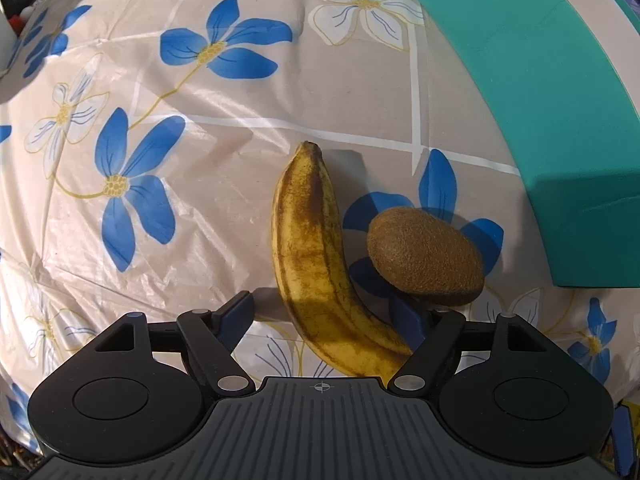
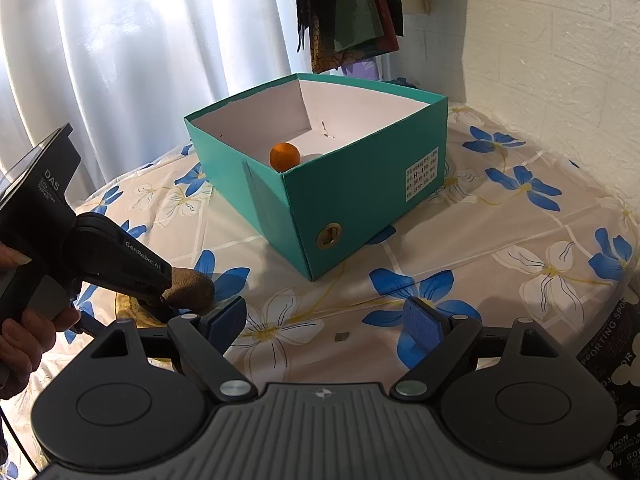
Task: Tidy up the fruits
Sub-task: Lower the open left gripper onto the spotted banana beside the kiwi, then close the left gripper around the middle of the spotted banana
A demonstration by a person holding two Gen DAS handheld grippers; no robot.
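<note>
Left gripper [image 1: 328,316] straight down over a spotted banana [image 1: 310,248], jaws wide either side, not pressing it, kiwi [image 1: 426,262] just beside on the floral tablecloth [image 1: 160,80], right gripper [image 2: 326,324] spread wide, empty, facing the teal box [image 2: 360,196], small orange fruit [image 2: 284,156] inside.

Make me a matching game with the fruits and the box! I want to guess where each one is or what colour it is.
Things:
1. banana
2. kiwi
3. orange fruit
4. box

Matches:
A. inside the box
B. teal outside, white inside
C. yellow with brown streaks, between the left gripper's open jaws
D. brown and fuzzy, on the flowered cloth beside the banana

Pairs: 1-C, 2-D, 3-A, 4-B
</note>
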